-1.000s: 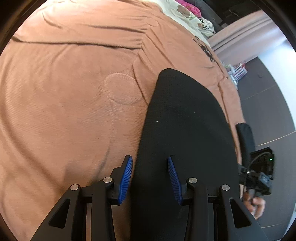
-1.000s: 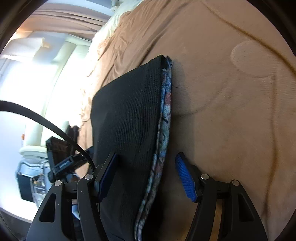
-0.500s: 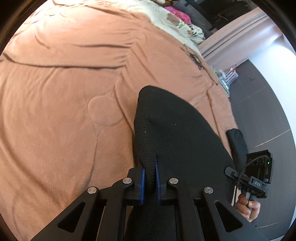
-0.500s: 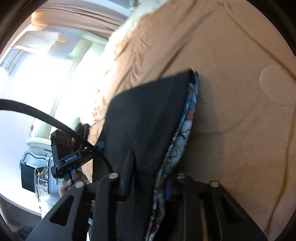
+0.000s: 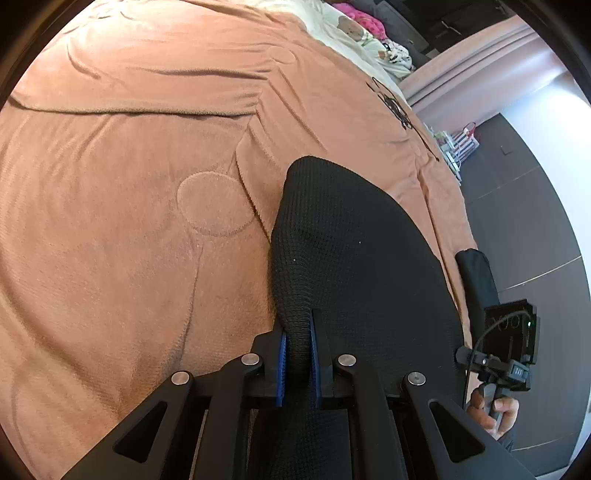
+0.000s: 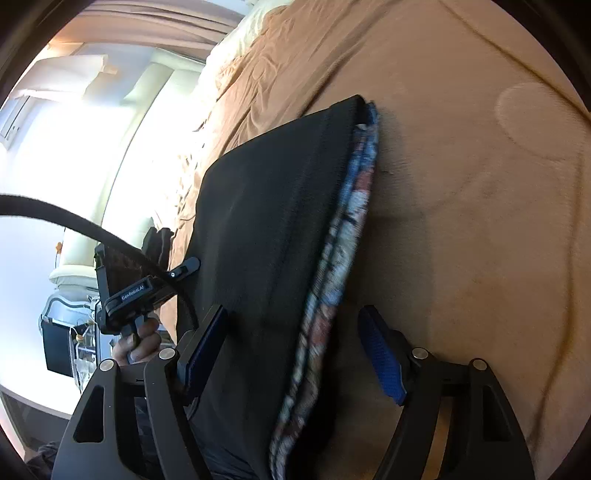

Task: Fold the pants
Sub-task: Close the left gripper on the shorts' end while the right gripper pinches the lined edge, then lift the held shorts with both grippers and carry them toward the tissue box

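Black knit pants [image 5: 354, 258] lie folded on an orange-brown bedspread [image 5: 129, 221]. My left gripper [image 5: 297, 354] is shut on the pants' near left edge, and the cloth bunches up between the blue pads. In the right wrist view the same pants [image 6: 266, 229] show a patterned blue-and-red waistband lining [image 6: 343, 243] along their right edge. My right gripper [image 6: 295, 354] is open, its fingers astride that edge near the waistband, not pinching it.
The bedspread [image 6: 480, 221] stretches far and to the sides in both views. Cream bedding and pink clothes [image 5: 369, 33] lie at the far end. The bed's edge and dark floor [image 5: 524, 221] are at the right. The other hand-held gripper [image 5: 509, 354] shows beside the pants.
My right gripper, shut on the waistband edge half a second ago, has opened again. My left gripper stays shut on the pants' edge, which it closed on within the last second.
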Tool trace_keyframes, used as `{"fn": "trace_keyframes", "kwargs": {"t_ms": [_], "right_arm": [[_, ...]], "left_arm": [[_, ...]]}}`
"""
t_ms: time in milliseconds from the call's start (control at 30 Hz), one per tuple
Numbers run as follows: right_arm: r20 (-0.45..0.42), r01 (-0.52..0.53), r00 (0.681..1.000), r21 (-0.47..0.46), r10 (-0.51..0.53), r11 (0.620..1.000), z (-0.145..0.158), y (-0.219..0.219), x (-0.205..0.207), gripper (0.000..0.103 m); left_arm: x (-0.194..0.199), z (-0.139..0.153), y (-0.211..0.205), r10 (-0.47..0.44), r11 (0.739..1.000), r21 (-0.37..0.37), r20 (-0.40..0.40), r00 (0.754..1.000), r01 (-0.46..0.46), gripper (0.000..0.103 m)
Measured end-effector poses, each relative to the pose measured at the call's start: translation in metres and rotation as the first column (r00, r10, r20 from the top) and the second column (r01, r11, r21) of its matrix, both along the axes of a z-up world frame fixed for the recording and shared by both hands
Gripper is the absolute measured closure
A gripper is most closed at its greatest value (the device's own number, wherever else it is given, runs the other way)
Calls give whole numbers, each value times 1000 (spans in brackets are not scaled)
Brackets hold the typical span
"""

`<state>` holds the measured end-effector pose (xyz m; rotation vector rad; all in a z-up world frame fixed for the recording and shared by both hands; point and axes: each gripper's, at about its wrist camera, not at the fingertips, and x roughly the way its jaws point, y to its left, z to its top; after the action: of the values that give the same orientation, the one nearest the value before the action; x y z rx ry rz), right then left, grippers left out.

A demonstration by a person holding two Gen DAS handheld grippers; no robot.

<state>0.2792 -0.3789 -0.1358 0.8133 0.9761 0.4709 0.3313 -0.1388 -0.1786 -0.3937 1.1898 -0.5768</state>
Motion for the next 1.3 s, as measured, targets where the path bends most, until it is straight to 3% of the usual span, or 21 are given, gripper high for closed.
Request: {"fn": "trace_keyframes", "kwargs": {"t_ms": [233,333,400,500,967,1300], "right_arm": [[27,-59,998,-8,59,998,2,1,16,33],[32,-50,998,-20,50,999,5,-1,18,45],[44,-40,998,-31,42,999,7,1,15,61],[70,-15,997,-54,19,998,15,6,8,71],[230,57,973,-154,-20,986,76,41,-46,76],[366,96,930,-185,-22,978,125,73,-99,77]], "left_arm": [[-4,-9,7,-4,1000,-21,-31,1000,4,92],[-1,-16,7,-3,999,-32,-49,999,2,91],[1,-18,7,0,999,-47,-53,999,-3,91],[-1,-13,6,3,999,-44,-25,1000,-4,94],[-33,52,22,21,997,-78,126,992,-11,95],[-74,114,40,59,994,-105,255,965,-33,95]]}}
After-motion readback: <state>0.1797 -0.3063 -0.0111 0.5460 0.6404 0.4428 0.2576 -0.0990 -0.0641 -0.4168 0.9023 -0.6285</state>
